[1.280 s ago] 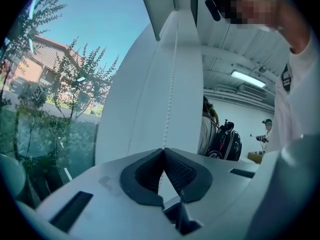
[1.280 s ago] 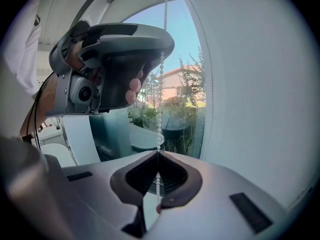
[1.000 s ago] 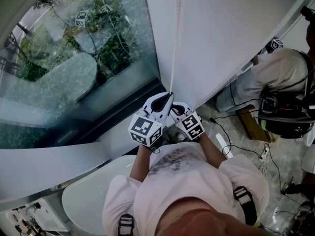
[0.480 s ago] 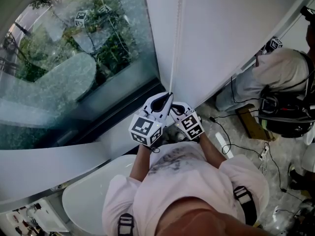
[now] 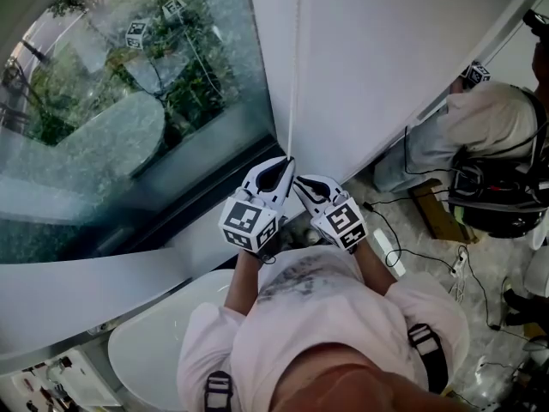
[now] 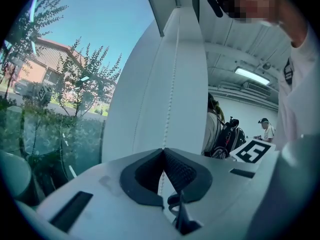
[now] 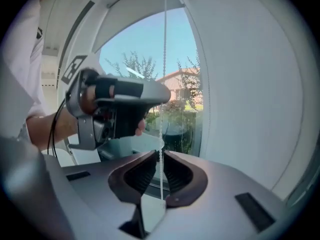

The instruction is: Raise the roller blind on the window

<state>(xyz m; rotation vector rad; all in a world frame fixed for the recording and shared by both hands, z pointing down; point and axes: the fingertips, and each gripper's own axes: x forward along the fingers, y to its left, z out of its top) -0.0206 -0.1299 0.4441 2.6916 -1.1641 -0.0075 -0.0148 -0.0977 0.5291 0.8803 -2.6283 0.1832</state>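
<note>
Where the white roller blind (image 5: 403, 50) fills the upper middle and right of the head view, its bead chain (image 5: 296, 75) hangs straight down near the blind's left edge. The chain reaches the two grippers just below the frame's centre. The left gripper (image 5: 280, 168) has its jaws closed on the chain: in the left gripper view the dark pads (image 6: 182, 171) meet at their tips and the beads run into them. The right gripper (image 5: 303, 189) sits just beside it, lower and to the right. Its jaws stand a narrow gap apart, and in the right gripper view the chain passes through that gap with daylight on either side.

Left of the blind, the uncovered window glass (image 5: 129, 101) takes the upper left, with trees (image 5: 197, 75) beyond it. A white rounded table (image 5: 154, 342) lies at the lower left. At the right edge another person (image 5: 480, 118) is low to the floor, with cables (image 5: 429, 260) trailing nearby.
</note>
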